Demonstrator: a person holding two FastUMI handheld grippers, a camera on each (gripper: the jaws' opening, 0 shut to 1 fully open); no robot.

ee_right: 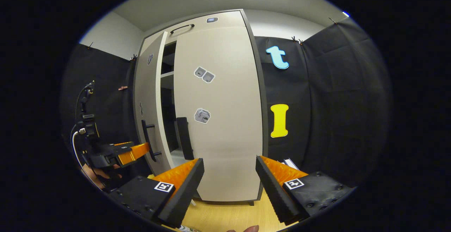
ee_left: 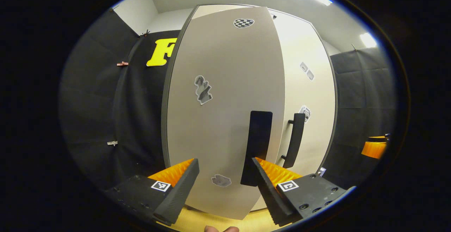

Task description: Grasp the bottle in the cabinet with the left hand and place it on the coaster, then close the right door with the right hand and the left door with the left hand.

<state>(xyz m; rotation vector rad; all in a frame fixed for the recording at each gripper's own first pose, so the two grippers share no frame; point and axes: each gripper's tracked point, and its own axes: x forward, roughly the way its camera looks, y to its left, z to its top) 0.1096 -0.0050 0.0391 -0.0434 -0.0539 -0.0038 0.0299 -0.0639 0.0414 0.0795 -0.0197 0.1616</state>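
While we looked along the left gripper (ee_left: 225, 181), its two fingers stood wide apart with nothing between them, pointed at the outer face of the cabinet's left door (ee_left: 225, 94). That door stood partly ajar, its free edge forward of the right door (ee_left: 310, 94). The black handle of the left door (ee_left: 258, 147) sat just above the gripper's right-hand finger (ee_left: 271, 186), and we could not tell whether the finger touched it. The right door's black bar handle (ee_left: 295, 138) showed just beyond it. Grey stickers dotted both door fronts, and a chequered one sat near the top edge of the left door.

From the right gripper view, the right gripper (ee_right: 229, 186) also stood wide open and held nothing, facing the right door (ee_right: 218, 119), which lay flush with the cabinet. The left door (ee_right: 149, 108) swung out at an angle, leaving a dark gap (ee_right: 169, 94) through which a shelf edge showed. At the left edge of this view we saw the left gripper (ee_right: 135, 152) close by the left door's handle (ee_right: 147, 140), with a hand (ee_right: 100, 174) under it. Light wooden flooring (ee_right: 225, 218) ran under the cabinet's bottom edge. We could not make out the bottle or the coaster; the cabinet's interior was too dark to judge.
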